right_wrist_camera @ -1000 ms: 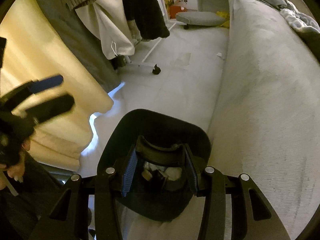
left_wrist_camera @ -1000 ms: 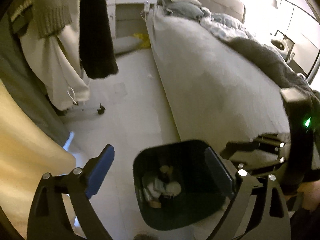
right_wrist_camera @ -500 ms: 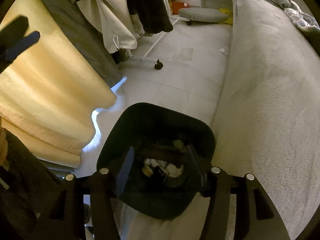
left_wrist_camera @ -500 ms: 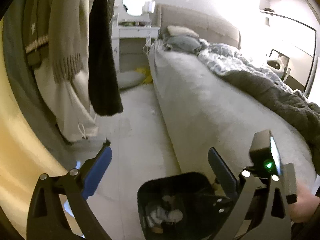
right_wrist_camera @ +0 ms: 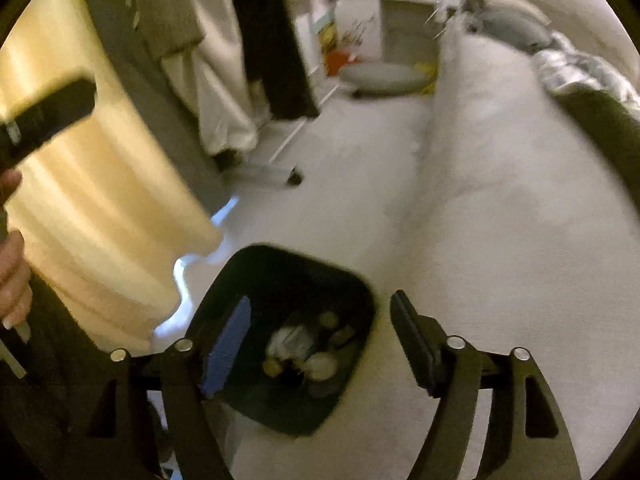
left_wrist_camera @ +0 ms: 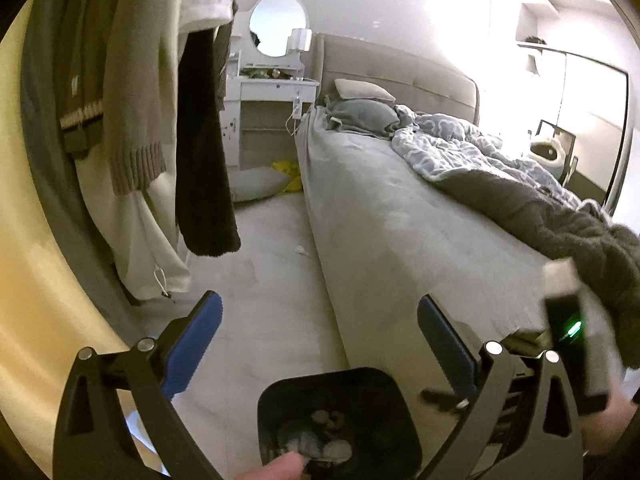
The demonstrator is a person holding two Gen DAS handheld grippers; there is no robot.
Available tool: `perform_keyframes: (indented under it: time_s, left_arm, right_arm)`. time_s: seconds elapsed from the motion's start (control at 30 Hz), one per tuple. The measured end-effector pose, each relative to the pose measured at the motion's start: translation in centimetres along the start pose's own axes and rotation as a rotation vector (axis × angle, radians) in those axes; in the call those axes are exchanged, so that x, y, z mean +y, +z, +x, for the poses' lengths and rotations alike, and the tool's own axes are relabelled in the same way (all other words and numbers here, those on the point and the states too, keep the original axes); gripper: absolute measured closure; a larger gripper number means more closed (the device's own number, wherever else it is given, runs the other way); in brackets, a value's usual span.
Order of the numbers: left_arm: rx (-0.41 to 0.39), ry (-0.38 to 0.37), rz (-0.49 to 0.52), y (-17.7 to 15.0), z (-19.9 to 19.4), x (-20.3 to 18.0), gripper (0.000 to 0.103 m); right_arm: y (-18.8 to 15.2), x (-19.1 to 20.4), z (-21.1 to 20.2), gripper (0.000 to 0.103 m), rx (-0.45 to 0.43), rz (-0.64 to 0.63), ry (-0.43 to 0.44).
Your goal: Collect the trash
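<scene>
A black trash bin (left_wrist_camera: 340, 412) stands on the floor beside the bed, with crumpled paper and other trash (left_wrist_camera: 320, 446) in its bottom. It shows in the right wrist view too (right_wrist_camera: 352, 284), with the trash (right_wrist_camera: 308, 354) inside. My left gripper (left_wrist_camera: 320, 336) is open and empty, raised above the bin and facing along the bed. My right gripper (right_wrist_camera: 320, 336) is open and empty, above the bin's mouth. A small white scrap (left_wrist_camera: 301, 249) lies on the floor by the bed's side.
A grey bed (left_wrist_camera: 400, 216) with a rumpled duvet fills the right. Hanging clothes (left_wrist_camera: 200, 140) on a wheeled rack and a yellow curtain (right_wrist_camera: 100, 208) line the left. A white vanity (left_wrist_camera: 272, 92) and a grey floor cushion (right_wrist_camera: 380, 78) are at the far end.
My right gripper has opened wide and let go of a dark object over the bin; it is no longer between the fingers. My left gripper has tilted up towards the room.
</scene>
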State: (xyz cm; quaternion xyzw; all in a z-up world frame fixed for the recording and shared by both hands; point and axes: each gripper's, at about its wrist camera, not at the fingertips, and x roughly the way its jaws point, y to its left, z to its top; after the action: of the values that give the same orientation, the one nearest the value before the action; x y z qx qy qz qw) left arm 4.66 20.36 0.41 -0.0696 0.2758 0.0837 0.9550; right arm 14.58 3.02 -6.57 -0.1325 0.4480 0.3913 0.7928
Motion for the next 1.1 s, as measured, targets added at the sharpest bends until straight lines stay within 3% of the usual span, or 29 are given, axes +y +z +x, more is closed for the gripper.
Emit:
perform_keyframes:
  time_s: [0.23,0.43,0.77,1.1]
  left_arm:
    - [0.005,-0.038,0.039,-0.4,-0.3,-3.5,0.003]
    - [0.002,-0.067,0.065,-1.1,-0.9,-6.1,0.003]
    - [0.013,-0.098,0.090,-2.0,-0.7,-8.9,0.003]
    - [0.024,-0.095,0.113,-2.8,-1.7,-10.0,0.003]
  right_arm:
    - [-1.2,-4.3,-7.3,0.016,-0.178,0.076,-0.147]
    - [-4.4,-7.3,-12.4,0.009,-0.286,0.135,-0.241]
    - [-11.3,-11.5,-18.3,0.003,-0.345,0.247,-0.376]
    - [-15.1,-11.3,-21.4,0.003,-0.371,0.275,-0.393]
